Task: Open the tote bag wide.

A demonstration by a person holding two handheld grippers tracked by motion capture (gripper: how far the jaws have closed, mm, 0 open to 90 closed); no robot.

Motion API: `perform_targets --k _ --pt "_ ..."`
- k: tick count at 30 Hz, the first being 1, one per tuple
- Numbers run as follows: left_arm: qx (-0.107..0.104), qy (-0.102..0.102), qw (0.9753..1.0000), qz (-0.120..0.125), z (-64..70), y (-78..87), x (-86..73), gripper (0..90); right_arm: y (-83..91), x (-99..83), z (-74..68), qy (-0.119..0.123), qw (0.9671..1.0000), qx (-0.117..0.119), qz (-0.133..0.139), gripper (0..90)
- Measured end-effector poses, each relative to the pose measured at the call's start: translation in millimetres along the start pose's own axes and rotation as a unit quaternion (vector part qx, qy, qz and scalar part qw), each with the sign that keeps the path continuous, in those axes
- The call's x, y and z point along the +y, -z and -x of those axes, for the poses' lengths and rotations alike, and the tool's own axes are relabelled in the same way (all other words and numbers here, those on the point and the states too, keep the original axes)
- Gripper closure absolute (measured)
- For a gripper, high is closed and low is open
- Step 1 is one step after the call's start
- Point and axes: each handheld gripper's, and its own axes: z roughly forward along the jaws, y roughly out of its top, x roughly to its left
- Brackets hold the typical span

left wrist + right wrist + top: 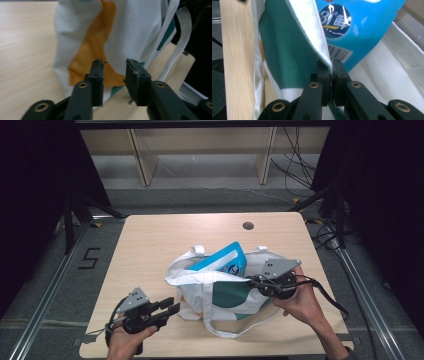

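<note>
One white cloth tote bag with green and orange patches (220, 292) lay near the middle of the light wooden table (150, 250), and one blue plastic refill pouch (225, 261) stuck out of its mouth. The right gripper (254, 281) had its jaws clamped on the bag's rim. The left gripper (172, 306) sat just beside the bag's corner, jaws parted and holding nothing.

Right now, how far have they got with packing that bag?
Mostly done: the blue pouch sits partly inside the tote bag, its top poking out. In hand: the right gripper pinches the bag's rim, and the left gripper is open by its bottom corner. Left: seating the pouch fully, probably.
</note>
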Motion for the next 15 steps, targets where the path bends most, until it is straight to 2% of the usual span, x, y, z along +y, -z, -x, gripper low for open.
perform_targets --k 1,2,3,4,6,7,8,9,10,11,12,13,14,15 --pt "-0.004 0.007 1.0000 -0.001 0.8 -7.8 -3.6 68.0 -0.1 0.8 1.8 0.006 1.0000 0.001 0.003 87.0" --pt "0.001 0.013 0.9999 -0.002 2.6 -14.7 -5.3 66.7 0.3 1.2 2.8 0.009 0.9999 0.000 0.005 87.0" --pt "0.004 0.011 0.9999 -0.007 3.2 -21.3 -5.2 64.2 0.9 1.4 3.4 0.006 1.0000 -0.001 0.007 87.0" --pt "0.007 0.006 0.9999 -0.009 2.1 -27.8 -3.8 60.2 1.3 1.5 4.5 0.007 0.9999 0.001 0.010 87.0" --pt "0.024 0.020 0.9995 -0.005 0.7 -39.5 -0.1 49.1 3.9 2.1 5.6 0.007 0.9999 -0.003 0.015 87.0" --pt "0.021 0.023 0.9995 -0.003 -0.9 -45.1 1.8 45.2 5.8 2.3 5.6 0.007 0.9998 -0.003 0.019 87.0" --pt "0.021 0.023 0.9995 -0.003 -0.9 -45.1 1.8 43.4 5.8 2.3 5.6 0.007 0.9998 -0.003 0.019 87.0" --pt "0.007 0.037 0.9993 0.007 0.4 -49.4 1.7 43.6 9.7 2.1 7.0 0.012 0.9996 -0.013 0.023 87.1" --pt "-0.003 0.038 0.9992 0.009 0.3 -49.9 1.8 43.8 10.5 2.1 6.5 0.007 0.9996 -0.011 0.025 87.1" --pt "-0.007 0.048 0.9988 0.008 2.4 -49.5 2.1 43.4 10.9 2.1 6.7 0.006 0.9996 -0.011 0.027 87.1" --pt "-0.011 0.047 0.9988 0.012 2.5 -49.4 2.1 41.9 11.6 2.3 7.9 0.008 0.9995 -0.013 0.026 87.1" --pt "0.001 0.042 0.9991 0.008 2.8 -47.2 3.0 38.3 11.5 2.5 8.1 0.006 0.9995 -0.010 0.028 87.0" --pt "-0.002 0.050 0.9987 0.007 1.9 -44.6 3.5 35.4 11.3 2.6 8.8 0.007 0.9995 -0.011 0.029 87.0" --pt "-0.017 0.064 0.9978 0.010 0.7 -41.6 3.9 33.5 11.1 2.7 8.6 0.003 0.9995 -0.012 0.028 87.0"
